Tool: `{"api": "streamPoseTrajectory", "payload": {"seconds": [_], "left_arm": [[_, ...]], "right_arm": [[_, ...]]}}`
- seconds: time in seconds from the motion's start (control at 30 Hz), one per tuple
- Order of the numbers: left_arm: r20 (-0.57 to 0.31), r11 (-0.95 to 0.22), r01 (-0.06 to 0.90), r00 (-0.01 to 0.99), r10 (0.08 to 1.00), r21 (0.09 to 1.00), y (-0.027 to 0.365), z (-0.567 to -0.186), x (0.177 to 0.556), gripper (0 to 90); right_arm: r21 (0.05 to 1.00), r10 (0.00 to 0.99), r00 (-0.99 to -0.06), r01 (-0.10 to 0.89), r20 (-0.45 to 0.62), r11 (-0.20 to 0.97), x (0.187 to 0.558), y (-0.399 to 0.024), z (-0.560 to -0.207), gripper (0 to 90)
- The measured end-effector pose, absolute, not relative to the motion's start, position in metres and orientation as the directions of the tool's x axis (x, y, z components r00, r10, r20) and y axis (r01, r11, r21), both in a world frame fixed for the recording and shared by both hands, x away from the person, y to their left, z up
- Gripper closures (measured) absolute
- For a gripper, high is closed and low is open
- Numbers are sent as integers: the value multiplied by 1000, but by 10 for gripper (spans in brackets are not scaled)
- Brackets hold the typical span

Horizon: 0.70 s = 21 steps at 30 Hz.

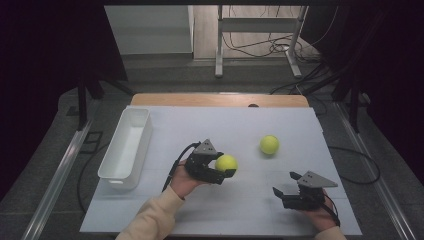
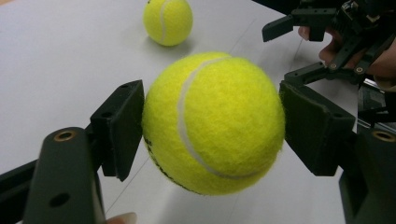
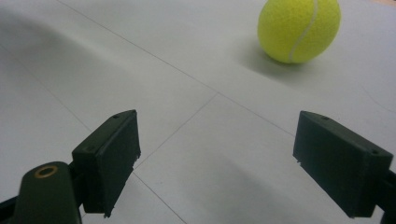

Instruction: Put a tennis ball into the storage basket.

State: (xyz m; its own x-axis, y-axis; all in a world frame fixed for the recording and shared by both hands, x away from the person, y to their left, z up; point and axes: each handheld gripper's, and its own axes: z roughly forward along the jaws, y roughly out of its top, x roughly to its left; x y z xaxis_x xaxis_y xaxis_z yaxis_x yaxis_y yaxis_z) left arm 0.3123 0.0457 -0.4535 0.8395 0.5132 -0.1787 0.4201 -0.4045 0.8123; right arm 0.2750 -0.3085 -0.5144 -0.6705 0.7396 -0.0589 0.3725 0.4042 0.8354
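Left tool, high view: clenched on a tennis ball, held near the middle of the white-covered desk. A white rectangular bin stands lengthwise along the left side of the desk, well apart from the ball. A second tennis ball rests on the desk farther back and to the right. Right tool sits low at the near right, jaws spread, nothing between them. The step in hand appears to be carrying the gripped ball across to the bin; a smooth path leftward, high enough to pass over the near wall, would serve best, with release only once the ball is over the hollow.

Left gripper view: both black pads press the tennis ball at opposite sides, close to its widest girth, so the hold looks centred and unlikely to squirt out. Even pressure should be kept; felt is compliant. The second tennis ball lies beyond, the right tool at upper right.

Right gripper view: right tool released, jaws wide over bare desk; the second tennis ball lies ahead and off to one side, untouched.
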Motion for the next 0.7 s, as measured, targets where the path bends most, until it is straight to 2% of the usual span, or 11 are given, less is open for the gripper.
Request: {"api": "streamPoseTrajectory", "payload": {"seconds": [0.7], "left_arm": [[-177, -345, 414, 817, 549, 843, 68, -437, 313, 267]], "right_arm": [[835, 744, -666, 375, -60, 403, 275, -309, -514, 153]]}}
